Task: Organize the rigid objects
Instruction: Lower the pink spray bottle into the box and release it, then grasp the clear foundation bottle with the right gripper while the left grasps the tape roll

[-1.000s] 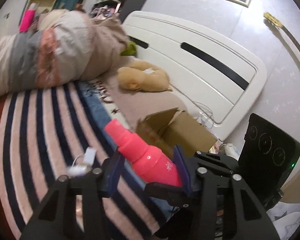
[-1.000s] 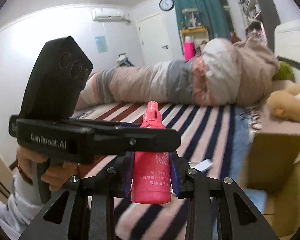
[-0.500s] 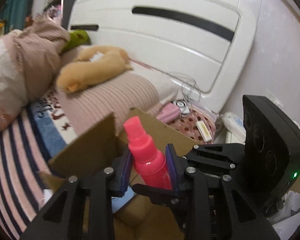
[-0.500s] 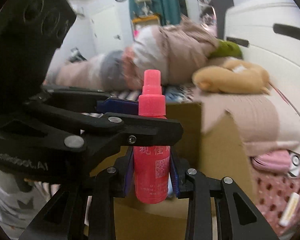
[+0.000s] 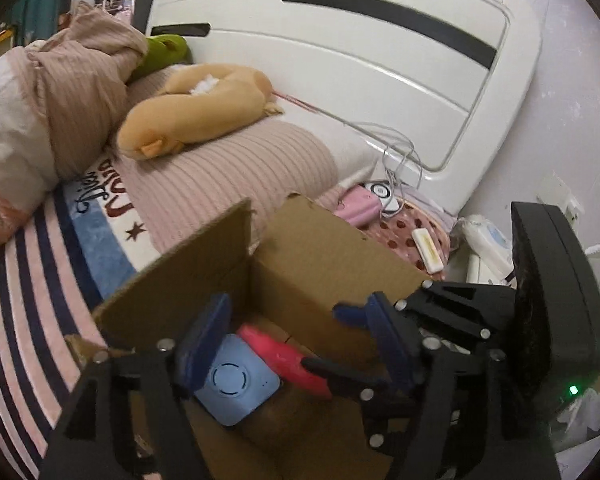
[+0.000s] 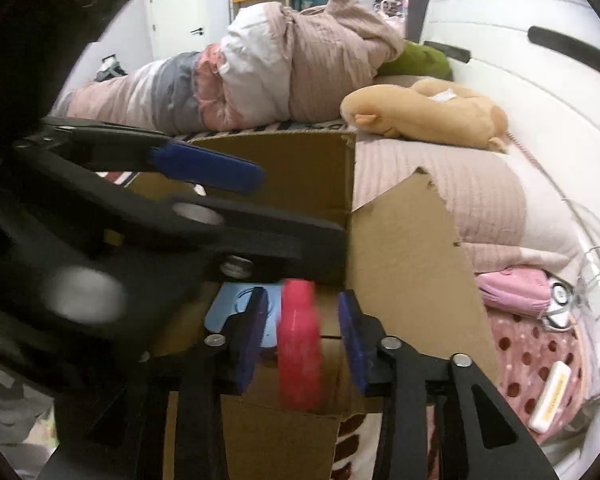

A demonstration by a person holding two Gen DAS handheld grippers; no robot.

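A pink spray bottle (image 5: 284,360) lies in the open cardboard box (image 5: 320,248) beside a light blue square device (image 5: 236,384). My left gripper (image 5: 296,328) is open above the box, its blue pads apart on either side of the bottle. In the right wrist view the bottle (image 6: 300,344) is blurred between the spread pads of my right gripper (image 6: 302,336), free of both pads. The box wall (image 6: 404,272) rises behind it, and the blue device (image 6: 228,308) shows under the left gripper's fingers (image 6: 204,168), which cross the view from the left.
The box stands on a striped bedspread (image 5: 28,272) next to a pink pillow (image 5: 228,172). A tan plush toy (image 5: 196,108) and a rolled quilt (image 5: 48,92) lie behind. The white headboard (image 5: 360,60), a pink pouch (image 5: 360,212) and cables lie to the right.
Both grippers carried the pink bottle from over the bedspread to the box. Both have opened and the bottle has dropped into the box beside the blue device.
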